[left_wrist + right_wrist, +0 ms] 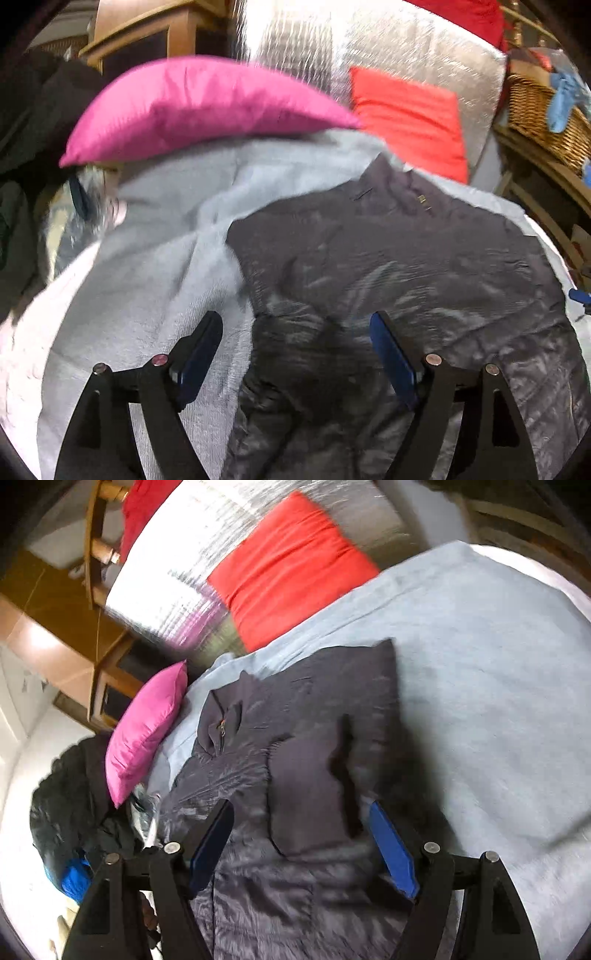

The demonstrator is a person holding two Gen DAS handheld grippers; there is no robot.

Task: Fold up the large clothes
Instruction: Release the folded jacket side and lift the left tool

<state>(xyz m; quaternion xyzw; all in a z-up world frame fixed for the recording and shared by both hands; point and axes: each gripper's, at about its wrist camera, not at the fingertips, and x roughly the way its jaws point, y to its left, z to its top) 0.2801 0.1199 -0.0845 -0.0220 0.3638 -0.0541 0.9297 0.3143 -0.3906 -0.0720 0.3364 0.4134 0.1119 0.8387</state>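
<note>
Blue-padded fingers [391, 358] fill the bottom of the left wrist view, and the left gripper [297, 354] has its jaws spread wide with nothing between them, hovering over the dark grey jacket [388, 258]. Over on the right wrist view it's the same story: the right gripper [301, 840] is wide apart and empty, one blue pad [393, 849] on each side of a folded-over panel of the jacket [295, 746].

That jacket lies spread on the pale blue bedsheet [480, 664], collar and zipper toward the pink pillow [147, 727], with part of it doubled over on top of itself. In the left view the sheet [166, 240] runs off to the left of the jacket's edge, and the pink pillow [192, 107] sits above it.

Further out, an orange-red pillow [291, 565] leans against a silvery quilted headboard cover [184, 565]; the left view catches it too [410, 118]. A wicker basket [543, 114] stands far right there. On the right view's left edge, a heap of dark clothes [70, 805] sits beside the bed. Both views are motion-blurred.
</note>
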